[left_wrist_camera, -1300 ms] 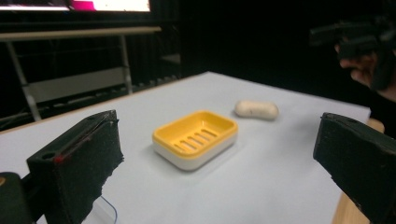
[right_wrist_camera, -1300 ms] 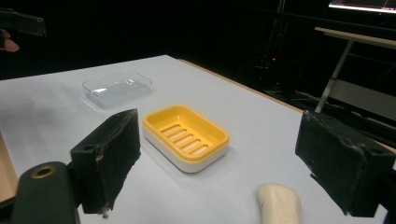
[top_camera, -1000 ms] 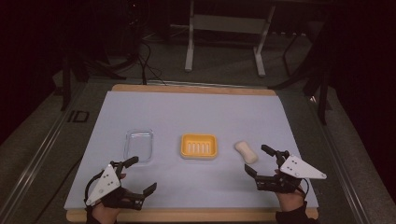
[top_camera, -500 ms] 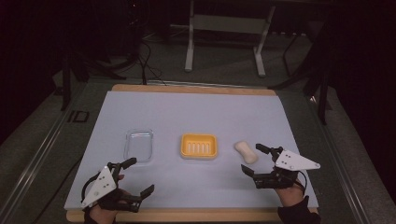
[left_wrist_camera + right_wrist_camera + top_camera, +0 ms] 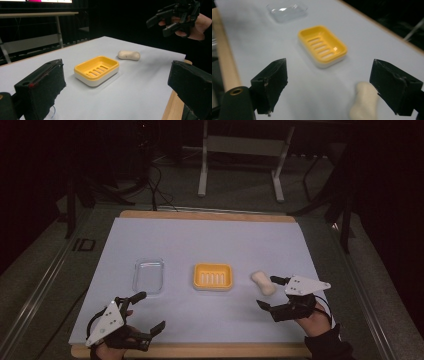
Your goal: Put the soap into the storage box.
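A yellow soap dish [image 5: 213, 276] with a slotted floor sits mid-table. Right of it lies a cream bar of soap [image 5: 263, 282]. My right gripper [image 5: 267, 292] is open, just at the soap's near right side; in the right gripper view the soap [image 5: 363, 102] lies low between the wide-apart jaws, close to the right one, with the dish [image 5: 322, 46] beyond. Near the front left edge my left gripper [image 5: 150, 310] is open and holds nothing. Its own view looks across the dish [image 5: 97, 70] to the soap [image 5: 129, 55] and the right gripper [image 5: 160, 23].
A clear plastic lid [image 5: 149, 275] lies flat left of the dish, just beyond the left gripper. The pale sheet [image 5: 210, 240] covers a wooden table whose edge [image 5: 200, 351] runs along the front. A metal stand [image 5: 240, 150] rises on the floor behind.
My right gripper has crept left and a little forward, closing in on the soap. The left gripper has sunk slightly toward the front edge. The objects lie as before.
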Action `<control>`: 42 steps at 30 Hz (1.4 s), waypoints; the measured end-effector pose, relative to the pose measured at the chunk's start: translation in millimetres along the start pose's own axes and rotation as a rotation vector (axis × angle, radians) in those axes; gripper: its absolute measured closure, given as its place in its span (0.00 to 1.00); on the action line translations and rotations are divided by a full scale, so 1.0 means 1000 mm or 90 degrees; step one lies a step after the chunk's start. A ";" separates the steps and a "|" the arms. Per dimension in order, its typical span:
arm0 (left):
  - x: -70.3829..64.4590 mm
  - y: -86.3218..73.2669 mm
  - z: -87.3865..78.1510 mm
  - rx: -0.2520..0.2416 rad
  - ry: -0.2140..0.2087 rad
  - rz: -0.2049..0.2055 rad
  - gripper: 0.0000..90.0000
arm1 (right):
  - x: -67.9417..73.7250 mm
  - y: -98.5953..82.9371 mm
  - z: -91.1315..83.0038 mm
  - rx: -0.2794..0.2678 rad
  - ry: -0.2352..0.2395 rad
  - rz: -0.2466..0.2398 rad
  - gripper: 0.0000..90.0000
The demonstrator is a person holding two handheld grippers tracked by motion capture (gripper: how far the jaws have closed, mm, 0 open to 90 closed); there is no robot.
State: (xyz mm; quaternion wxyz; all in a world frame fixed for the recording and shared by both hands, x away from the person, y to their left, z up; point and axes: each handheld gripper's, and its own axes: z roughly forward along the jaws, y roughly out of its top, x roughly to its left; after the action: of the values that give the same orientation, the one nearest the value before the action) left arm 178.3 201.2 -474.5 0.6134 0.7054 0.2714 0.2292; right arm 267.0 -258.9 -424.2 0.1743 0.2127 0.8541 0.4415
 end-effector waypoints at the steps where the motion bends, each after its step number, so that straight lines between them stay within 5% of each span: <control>1: 0.000 0.000 0.000 0.000 0.000 -0.001 0.01 | 0.000 0.001 0.001 0.009 0.014 0.004 0.16; 15: -0.001 0.000 0.004 0.009 -0.008 0.002 0.01 | 0.001 0.014 0.020 0.158 0.094 -0.009 0.12; 24: -0.001 0.000 0.004 0.010 -0.009 0.003 0.01 | -0.001 0.016 0.031 0.231 0.109 -0.024 0.12; 35: -0.001 -0.001 0.005 0.012 -0.010 0.005 0.01 | -0.004 0.012 0.047 0.375 0.126 -0.009 0.12; 42: -0.002 -0.001 0.005 0.014 -0.011 0.005 0.01 | -0.008 0.013 0.051 0.417 0.118 -0.006 0.12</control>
State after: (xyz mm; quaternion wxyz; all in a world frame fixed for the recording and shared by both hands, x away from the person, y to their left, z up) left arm 180.1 196.2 -475.9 0.6071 0.7150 0.2658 0.2225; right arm 301.4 -221.3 -440.5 0.0204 0.2124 0.9637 0.1603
